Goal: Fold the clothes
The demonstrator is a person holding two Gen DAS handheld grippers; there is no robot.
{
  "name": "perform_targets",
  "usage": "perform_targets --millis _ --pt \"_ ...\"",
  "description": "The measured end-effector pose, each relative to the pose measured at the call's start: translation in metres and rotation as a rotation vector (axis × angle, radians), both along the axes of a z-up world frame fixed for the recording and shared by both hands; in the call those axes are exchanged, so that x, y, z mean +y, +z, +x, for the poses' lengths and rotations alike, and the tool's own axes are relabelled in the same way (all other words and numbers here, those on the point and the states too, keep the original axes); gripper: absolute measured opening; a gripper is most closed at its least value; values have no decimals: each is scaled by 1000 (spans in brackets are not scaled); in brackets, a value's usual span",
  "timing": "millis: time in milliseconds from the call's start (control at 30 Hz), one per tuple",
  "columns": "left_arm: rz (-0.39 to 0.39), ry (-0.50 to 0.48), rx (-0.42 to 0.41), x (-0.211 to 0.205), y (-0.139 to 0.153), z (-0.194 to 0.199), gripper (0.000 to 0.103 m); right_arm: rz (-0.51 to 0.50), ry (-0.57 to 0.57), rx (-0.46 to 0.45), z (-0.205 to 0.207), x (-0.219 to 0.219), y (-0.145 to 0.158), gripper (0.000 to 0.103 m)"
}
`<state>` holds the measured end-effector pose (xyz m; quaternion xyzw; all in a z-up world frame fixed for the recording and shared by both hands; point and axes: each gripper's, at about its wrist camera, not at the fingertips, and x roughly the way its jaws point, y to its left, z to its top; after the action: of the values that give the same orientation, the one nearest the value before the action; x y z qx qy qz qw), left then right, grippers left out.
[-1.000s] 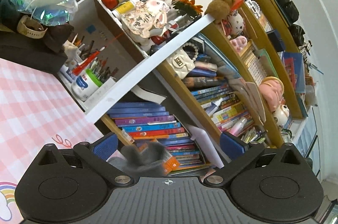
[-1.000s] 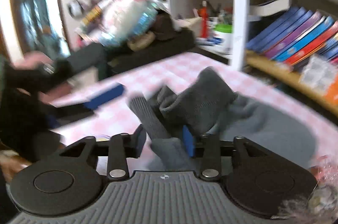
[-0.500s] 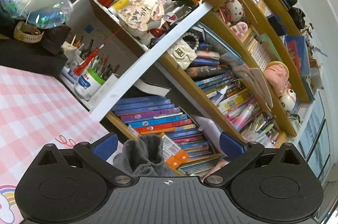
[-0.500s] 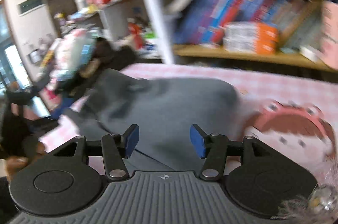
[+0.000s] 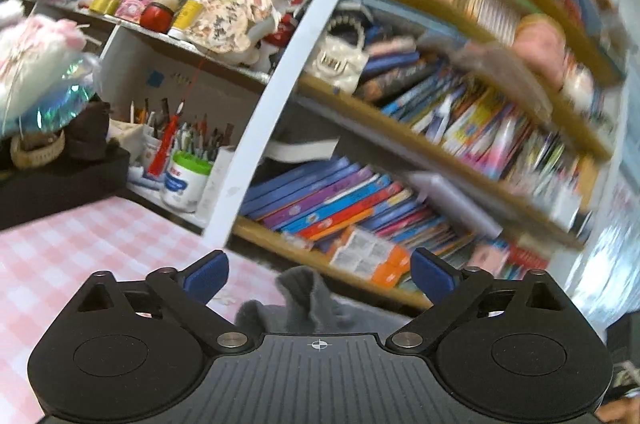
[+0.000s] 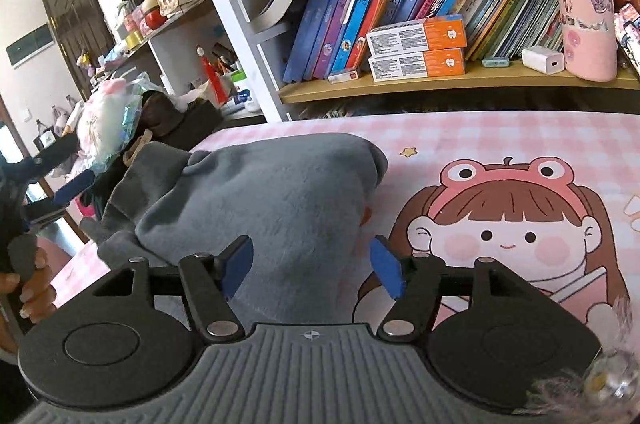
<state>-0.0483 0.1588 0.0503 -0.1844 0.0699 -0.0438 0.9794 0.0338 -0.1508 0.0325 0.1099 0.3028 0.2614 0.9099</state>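
Observation:
A grey fleece garment (image 6: 264,199) lies bunched on the pink checked table mat (image 6: 500,131). My right gripper (image 6: 312,270) hovers open just above the garment's near edge, with nothing between its blue pads. In the left wrist view my left gripper (image 5: 320,274) is wide open and empty, and a grey knit cuff (image 5: 304,298) of the garment pokes up low between its fingers. The left gripper (image 6: 66,173) also shows at the far left of the right wrist view, held by a hand (image 6: 34,288).
A bookshelf (image 6: 420,3) full of books and two orange boxes (image 6: 416,47) runs along the table's far edge. A pen holder (image 5: 186,179) and a dark box with plush items (image 5: 52,159) stand at the left. A cartoon girl (image 6: 508,224) is printed on the mat.
The right gripper let go of the grey cuff it held and opened, and the garment now lies on the table. The left gripper swung, with its view tilting toward the shelves; it stayed open.

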Motion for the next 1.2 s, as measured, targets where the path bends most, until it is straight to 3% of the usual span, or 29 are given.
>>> perform_targets --millis 133,233,300,367,400,567,667,767,800,867,933,1033,1100,1200 --pt "64 -1 89 -10 -3 19 83 18 2 16 9 -1 -6 68" --pt "105 -4 150 -14 -11 31 62 34 8 33 14 -2 -12 68" --pt "126 6 187 -15 -17 37 35 45 13 44 17 -3 -16 68" --pt "131 9 212 -13 -21 41 16 56 18 55 21 -3 -19 68" --pt "104 -8 186 -11 -16 35 15 61 20 61 23 -4 -21 68" --pt "-55 -74 28 1 8 0 13 88 32 89 32 -6 -31 68" --pt "-159 -16 81 18 -10 0 13 104 49 85 30 -5 -31 69" --pt "-253 46 282 37 -62 21 14 98 58 89 30 -3 -33 71" --pt "-278 50 313 39 -73 24 16 109 64 99 31 -3 -35 71" --pt "-301 46 328 39 -79 26 20 126 70 114 33 -5 -37 72" --pt "-275 45 292 38 -70 24 21 120 61 116 34 -5 -38 72" --pt "-273 55 220 42 -58 14 41 136 50 125 34 -10 -39 72" --pt "-302 50 193 45 -54 5 60 145 47 126 33 -11 -39 72" --pt "-348 29 215 46 -52 -4 62 149 44 123 32 -13 -37 72"
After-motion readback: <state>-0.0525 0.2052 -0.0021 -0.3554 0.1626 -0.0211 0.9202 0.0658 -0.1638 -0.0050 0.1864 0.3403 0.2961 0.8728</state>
